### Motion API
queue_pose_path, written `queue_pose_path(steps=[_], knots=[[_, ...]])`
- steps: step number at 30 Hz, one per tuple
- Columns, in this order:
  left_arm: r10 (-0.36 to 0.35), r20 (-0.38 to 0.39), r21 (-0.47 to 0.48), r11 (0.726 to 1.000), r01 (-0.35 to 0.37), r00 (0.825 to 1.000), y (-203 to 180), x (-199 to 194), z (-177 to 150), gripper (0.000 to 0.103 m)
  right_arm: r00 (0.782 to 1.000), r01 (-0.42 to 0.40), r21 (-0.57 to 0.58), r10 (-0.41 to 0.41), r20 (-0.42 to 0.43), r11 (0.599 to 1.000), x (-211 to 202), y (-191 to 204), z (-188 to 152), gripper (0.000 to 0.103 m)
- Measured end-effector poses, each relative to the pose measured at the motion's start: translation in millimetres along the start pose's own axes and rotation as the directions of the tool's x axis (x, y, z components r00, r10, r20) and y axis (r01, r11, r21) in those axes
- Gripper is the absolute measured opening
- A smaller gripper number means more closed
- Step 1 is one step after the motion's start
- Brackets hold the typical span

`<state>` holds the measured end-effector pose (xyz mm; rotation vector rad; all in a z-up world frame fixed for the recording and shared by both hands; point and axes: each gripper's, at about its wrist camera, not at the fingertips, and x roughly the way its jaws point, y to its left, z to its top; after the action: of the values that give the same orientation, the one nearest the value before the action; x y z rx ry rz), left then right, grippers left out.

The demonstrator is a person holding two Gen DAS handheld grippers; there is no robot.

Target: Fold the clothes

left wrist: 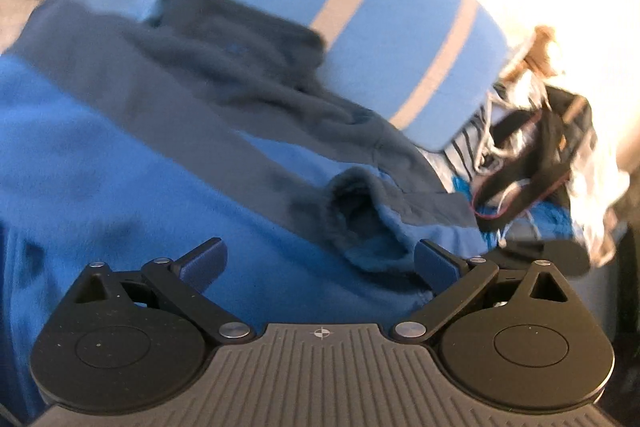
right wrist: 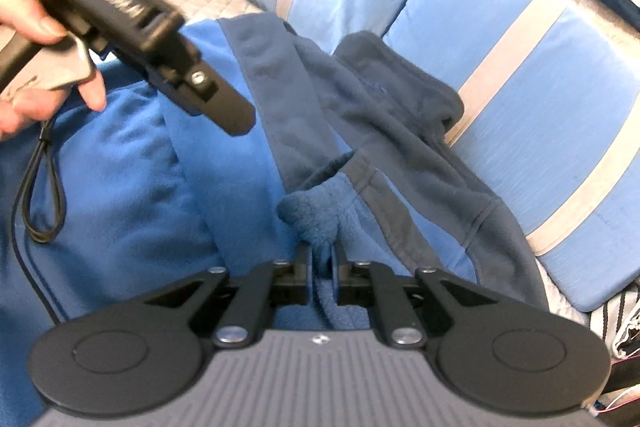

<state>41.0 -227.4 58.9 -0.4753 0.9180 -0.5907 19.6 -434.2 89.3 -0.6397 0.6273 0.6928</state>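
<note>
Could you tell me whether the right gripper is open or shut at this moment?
Shut: the right gripper has its fingers pinched on a bunch of the blue fleece.

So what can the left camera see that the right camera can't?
Only the left camera shows the messy pile of straps and bags past the pillows, and the left tool open with nothing in it.

Only the right camera shows a hand holding that tool from outside, its cord loop, and the right tool shut on the cuff.

Both show the blue fleece with its grey band, and the striped pillows.
</note>
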Motion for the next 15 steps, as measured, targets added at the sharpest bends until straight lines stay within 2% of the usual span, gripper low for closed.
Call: queue_pose_path(steps=[3, 6, 9, 12, 14, 15], knots=[[-0.059, -0.048, -0.088, 0.995, 0.055, 0.997, -1, 5, 5, 0.102, 1.0, 0.017, -0.018, -0.017, 0.017, 1.0, -2, 5, 0, 0.009], [-0.108, -0.083, -0.191, 0.978, 0.09, 0.991, -5, 15, 10, 0.102, 0.999, 0.045, -0.055, -0.043, 0.032, 0.998, -4, 11, 1, 0.009], [-0.155, -0.116, -0.344, 0.933, 0.107, 0.981, -3, 36, 14, 0.102, 0.997, 0.071, -0.086, -0.067, 0.044, 0.994, -6, 16, 0, 0.009], [-0.187, -0.178, -0.474, 0.877, 0.082, 0.966, 1, 61, 14, 0.101, 0.993, 0.106, -0.117, -0.1, 0.055, 0.987, -6, 22, -2, 0.009], [-0.204, -0.196, -0.511, 0.856, 0.077, 0.959, 1, 73, 12, 0.084, 0.989, 0.142, -0.148, -0.133, 0.068, 0.979, -7, 29, -4, 0.009], [-0.207, -0.202, -0.525, 0.848, 0.073, 0.957, 0, 78, 10, 0.08, 0.987, 0.156, -0.161, -0.146, 0.074, 0.974, -7, 32, -5, 0.009]])
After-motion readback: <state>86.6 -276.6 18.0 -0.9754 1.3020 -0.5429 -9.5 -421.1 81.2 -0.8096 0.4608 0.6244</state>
